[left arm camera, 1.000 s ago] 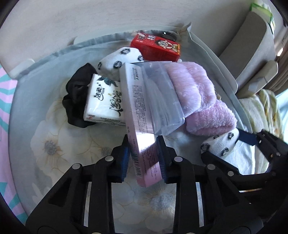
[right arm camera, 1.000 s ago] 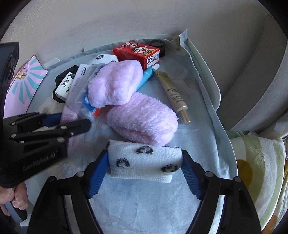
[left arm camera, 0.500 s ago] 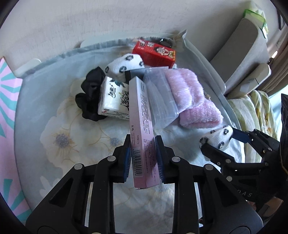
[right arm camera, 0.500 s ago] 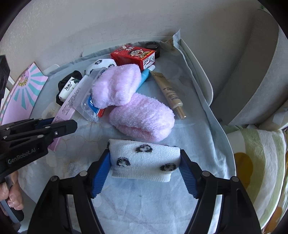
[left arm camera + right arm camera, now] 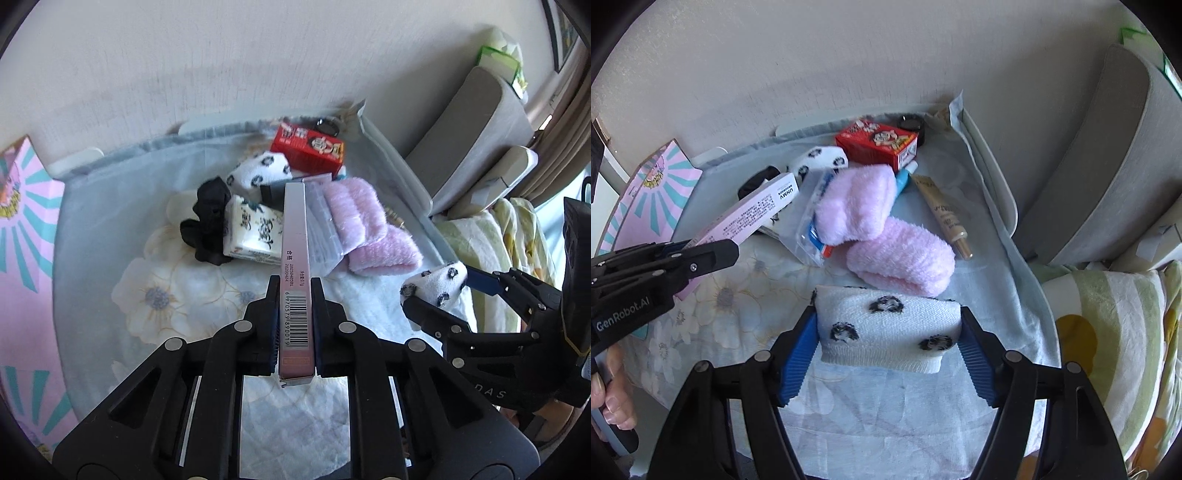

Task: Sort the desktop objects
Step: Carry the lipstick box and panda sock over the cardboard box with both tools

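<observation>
The long, slim pink cardboard box with a barcode (image 5: 297, 295) sits clamped edge-on between the pads of the left gripper (image 5: 295, 325), above the pale blue floral cloth (image 5: 155, 295). Gripped near one end, it juts forward over the pile, probably to clear it on the way out. The right gripper (image 5: 888, 341) grasps a folded white sock with black spots (image 5: 886, 332) across its width, lifted off the cloth. Just beyond lie two fluffy pink socks (image 5: 897, 254), a red printed carton (image 5: 877, 146) and a matching spotted sock (image 5: 820, 158). Only the right wrist view shows the beige cosmetic tube (image 5: 945, 218) and blue-capped tube (image 5: 905, 179); only the left shows the white tissue packet (image 5: 255, 232) clearly, beside a black scrunchie (image 5: 207, 218).
</observation>
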Tool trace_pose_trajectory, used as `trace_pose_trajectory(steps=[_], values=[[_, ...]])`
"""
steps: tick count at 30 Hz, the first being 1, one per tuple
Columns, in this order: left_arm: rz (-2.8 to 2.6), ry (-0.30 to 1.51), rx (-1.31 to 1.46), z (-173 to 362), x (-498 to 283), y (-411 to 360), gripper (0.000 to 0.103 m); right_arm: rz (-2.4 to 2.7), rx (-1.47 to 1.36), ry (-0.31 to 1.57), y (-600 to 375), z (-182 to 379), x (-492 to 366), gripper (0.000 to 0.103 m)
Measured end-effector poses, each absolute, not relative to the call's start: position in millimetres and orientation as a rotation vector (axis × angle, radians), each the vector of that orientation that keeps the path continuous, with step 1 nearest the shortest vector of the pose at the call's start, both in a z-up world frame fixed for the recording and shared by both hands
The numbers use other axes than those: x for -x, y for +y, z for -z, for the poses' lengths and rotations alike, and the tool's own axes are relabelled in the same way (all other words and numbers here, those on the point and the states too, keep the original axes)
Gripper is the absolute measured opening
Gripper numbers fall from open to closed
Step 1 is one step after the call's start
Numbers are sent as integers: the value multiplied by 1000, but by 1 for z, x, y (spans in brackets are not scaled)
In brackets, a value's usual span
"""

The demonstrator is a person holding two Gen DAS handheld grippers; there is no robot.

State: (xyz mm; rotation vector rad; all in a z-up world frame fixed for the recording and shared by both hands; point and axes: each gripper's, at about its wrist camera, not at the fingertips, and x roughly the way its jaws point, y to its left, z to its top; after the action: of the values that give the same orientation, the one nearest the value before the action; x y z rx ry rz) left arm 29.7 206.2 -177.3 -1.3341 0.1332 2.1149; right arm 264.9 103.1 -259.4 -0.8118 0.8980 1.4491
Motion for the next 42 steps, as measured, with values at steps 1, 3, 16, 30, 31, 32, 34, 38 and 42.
trace_pose_trajectory(steps=[1,3,16,30,31,32,34,38,42], values=[[-2116,139,1324,172,-31,205,12,-1447,810,890,103,255,-264,69],[-2122,148,1301,159,-31,202,12,-1442,806,880,103,247,-263,69],[-2319,153,1171,70,-2,139,12,-1543,804,767,139,166,-232,69],[-2657,13,1205,36,20,-8,12,-1856,861,561,207,105,-101,69],[-2676,3,1213,36,19,-17,12,-1886,868,548,212,100,-87,69],[-2692,-12,1226,37,19,-27,12,-1914,877,528,217,95,-74,69],[-2720,-50,1258,41,18,-45,12,-1963,897,486,223,88,-49,69],[-2746,-69,1324,54,18,-70,12,-2071,937,462,232,80,-1,69],[-2755,-83,1397,72,17,-87,12,-2169,1005,524,247,86,40,69]])
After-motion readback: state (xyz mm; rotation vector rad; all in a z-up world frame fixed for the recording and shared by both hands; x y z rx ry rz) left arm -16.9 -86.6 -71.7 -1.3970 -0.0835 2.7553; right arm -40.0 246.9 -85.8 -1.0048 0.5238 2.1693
